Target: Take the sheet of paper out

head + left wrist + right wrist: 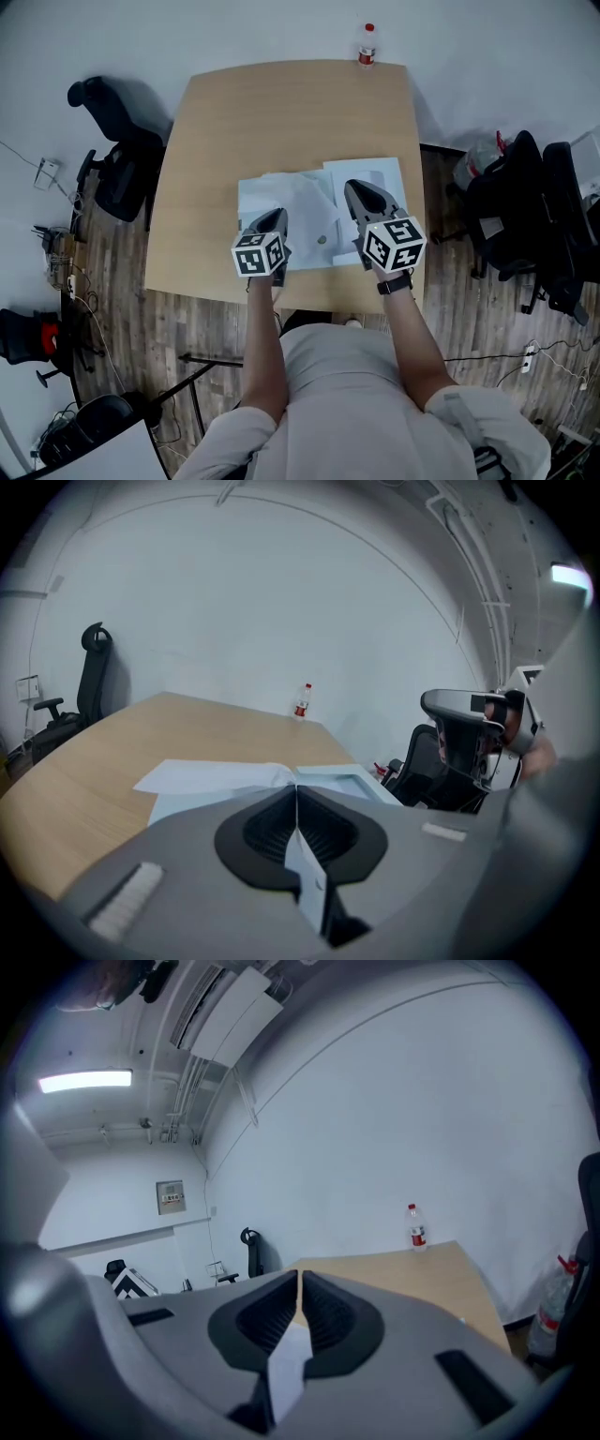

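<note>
We see left gripper (278,217) pressed together, pinching sheet of paper (292,202) at its near edge; in left gripper view, paper fans out from jaw tips. Sheet lies on near half of table (281,112), its right part overlapping pale sleeve (380,173) just to right. Right gripper (356,190) over sleeve, jaws together with white strip (289,1365) between them; we cannot tell what strip belongs to. Bottle (367,45) upright at far edge, well apart.

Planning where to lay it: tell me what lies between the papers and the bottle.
Nothing; the head view shows bare table between papers and bottle.
</note>
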The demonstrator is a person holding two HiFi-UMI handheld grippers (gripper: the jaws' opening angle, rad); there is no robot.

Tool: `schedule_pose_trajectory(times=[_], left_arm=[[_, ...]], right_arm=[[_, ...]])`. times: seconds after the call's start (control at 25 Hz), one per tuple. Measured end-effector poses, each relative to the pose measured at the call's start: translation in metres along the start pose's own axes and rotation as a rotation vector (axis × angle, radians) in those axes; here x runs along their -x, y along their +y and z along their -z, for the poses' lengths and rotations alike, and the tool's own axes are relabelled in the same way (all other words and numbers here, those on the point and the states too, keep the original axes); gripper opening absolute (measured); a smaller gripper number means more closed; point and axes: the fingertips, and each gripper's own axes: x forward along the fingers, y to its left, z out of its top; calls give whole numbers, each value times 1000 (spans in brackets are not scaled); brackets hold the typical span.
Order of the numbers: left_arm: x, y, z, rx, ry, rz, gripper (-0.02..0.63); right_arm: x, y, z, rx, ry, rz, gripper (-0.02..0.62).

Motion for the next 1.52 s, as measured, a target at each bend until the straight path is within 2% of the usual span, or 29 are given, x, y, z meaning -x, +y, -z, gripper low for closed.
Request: schedule_pose_trajectory(times=[0.24, 0.52, 0.8, 1.08, 1.4, 1.52], left_arm=[[27, -19, -28, -48, -112, -32, 12], [71, -62, -74, -108, -293, -19, 12], [96, -103, -94, -162, -383, -2, 12], [107, -141, -104, -212, -436, 3, 12], [107, -162, -98, -223, -433, 4, 12], [109, -167, -97, -234, -435, 4, 12]], right_arm=[[26, 7, -16, 16, -41, -4, 23], [55, 18, -26, 52, -68, -23, 23], [88, 26, -36, 111, -87, -15, 23], [118, 19, -45, 239, -70, 70, 21], [143, 5, -48, 244, -70, 101, 21], [152, 6, -46, 317, -58, 134, 21]])
